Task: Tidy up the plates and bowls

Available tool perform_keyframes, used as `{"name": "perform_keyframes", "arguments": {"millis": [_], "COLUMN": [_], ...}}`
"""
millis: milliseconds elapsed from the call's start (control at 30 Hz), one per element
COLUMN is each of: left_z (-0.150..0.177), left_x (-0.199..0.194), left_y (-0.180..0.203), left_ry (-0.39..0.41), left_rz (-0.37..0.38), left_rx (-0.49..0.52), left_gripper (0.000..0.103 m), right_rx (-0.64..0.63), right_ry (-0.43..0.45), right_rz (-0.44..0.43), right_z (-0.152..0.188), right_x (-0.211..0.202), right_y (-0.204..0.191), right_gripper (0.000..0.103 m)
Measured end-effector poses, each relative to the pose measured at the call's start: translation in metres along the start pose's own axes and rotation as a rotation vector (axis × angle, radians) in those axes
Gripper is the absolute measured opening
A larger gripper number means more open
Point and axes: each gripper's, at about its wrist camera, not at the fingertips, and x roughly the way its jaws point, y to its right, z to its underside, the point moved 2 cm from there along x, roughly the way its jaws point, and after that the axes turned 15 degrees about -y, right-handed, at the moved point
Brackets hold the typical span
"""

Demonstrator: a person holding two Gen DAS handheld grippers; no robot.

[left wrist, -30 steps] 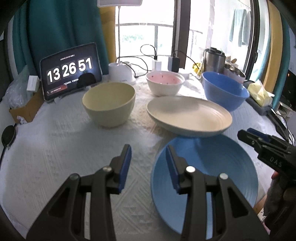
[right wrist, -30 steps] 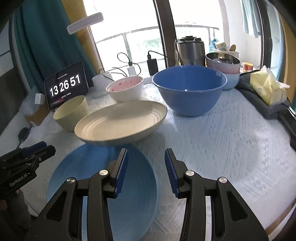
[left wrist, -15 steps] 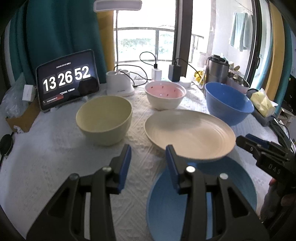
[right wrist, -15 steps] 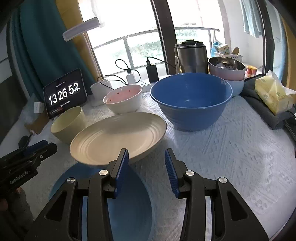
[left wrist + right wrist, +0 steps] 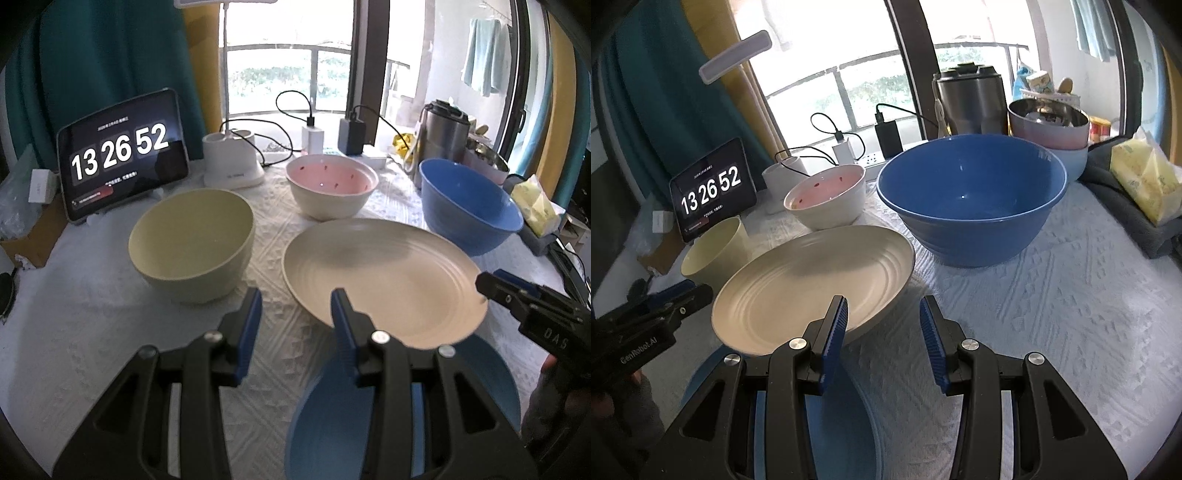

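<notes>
Your left gripper (image 5: pixel 295 317) and right gripper (image 5: pixel 882 325): both released, empty, flanking cream plate (image 5: pixel 384 277). Plate overlaps blue plate (image 5: pixel 480 373) near table edge; bowls sit behind, presumably awaiting nesting.

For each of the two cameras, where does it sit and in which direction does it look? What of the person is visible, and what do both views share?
Left wrist: sits on the left gripper, looking forward and down over the table at the yellow bowl and cream plate; the right gripper and a hand show at the right edge.
Right wrist: sits on the right gripper, looking toward the window at the large blue bowl; the left gripper shows at the left edge.
Shared: cream plate, blue plate, all three bowls, clock tablet.
</notes>
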Motion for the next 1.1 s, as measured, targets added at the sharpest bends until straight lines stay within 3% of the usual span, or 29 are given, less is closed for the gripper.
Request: {"name": "perform_keyframes", "arguments": {"millis": [367, 633, 1100], "left_z": [-0.011, -0.017, -0.016], "left_x": [0.020, 0.033, 0.031], "left_y": [0.000, 0.007, 0.011], "left_ry": [-0.054, -0.106, -0.109], "left_rz": [-0.021, 0.008, 0.027], "left_rx": [-0.014, 0.011, 0.037], "left_gripper": [0.041, 0.041, 0.040], "right_rx": [0.020, 0.024, 0.005], "right_ry": [-0.028, -0.048, -0.050], "right_rz": [-0.045, -0.077, -0.075], "right_z": [-0.009, -0.013, -0.013], "right_x": [0.015, 0.023, 0.024], "right_y": [0.006, 0.007, 0.002], "right_gripper": [0.044, 0.044, 0.044]}}
